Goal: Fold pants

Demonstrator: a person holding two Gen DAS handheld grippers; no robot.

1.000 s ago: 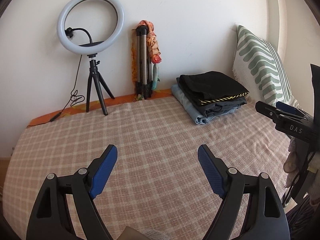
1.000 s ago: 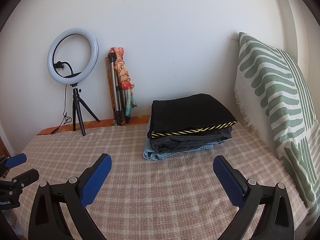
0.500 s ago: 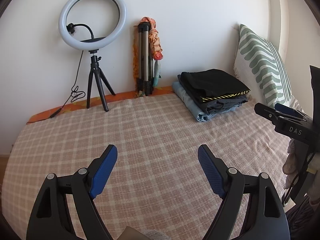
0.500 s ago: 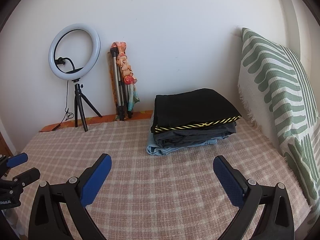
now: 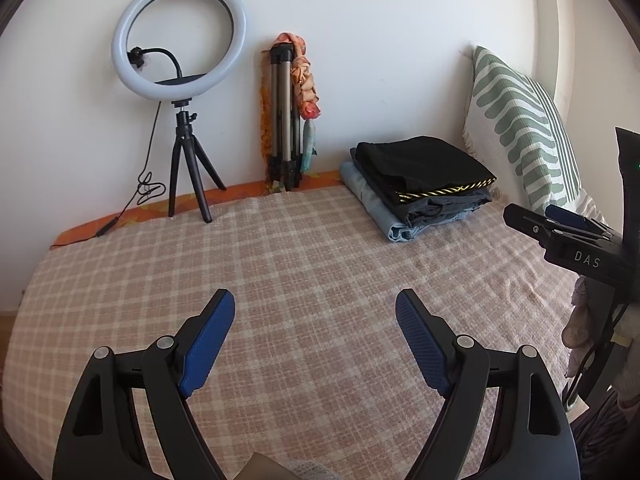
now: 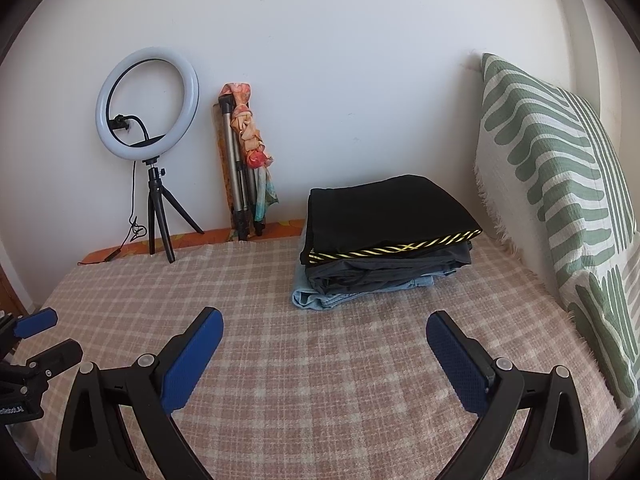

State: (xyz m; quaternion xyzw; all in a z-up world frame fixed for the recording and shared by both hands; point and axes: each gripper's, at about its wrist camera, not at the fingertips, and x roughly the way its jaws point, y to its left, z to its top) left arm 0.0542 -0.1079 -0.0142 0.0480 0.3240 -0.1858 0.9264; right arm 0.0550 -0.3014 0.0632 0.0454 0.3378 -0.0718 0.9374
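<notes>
The left claw (image 5: 315, 310) gapes wide and holds nothing, hovering above the checked bedspread (image 5: 280, 264). The right claw (image 6: 324, 330) is equally wide and bare. Ahead of the right claw, and ahead and to the right of the left, a stack of folded pants (image 6: 384, 236) lies on the bed by the wall, just beside a green-patterned pillow (image 6: 560, 184). A ring light (image 5: 178, 36) stands far left.

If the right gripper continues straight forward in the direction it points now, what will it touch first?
Most likely the stack of folded pants: it lies straight ahead of the open right gripper, across bare plaid bedspread. If the gripper points slightly downward, which is hard to judge here, it would meet the bedspread first.
</notes>
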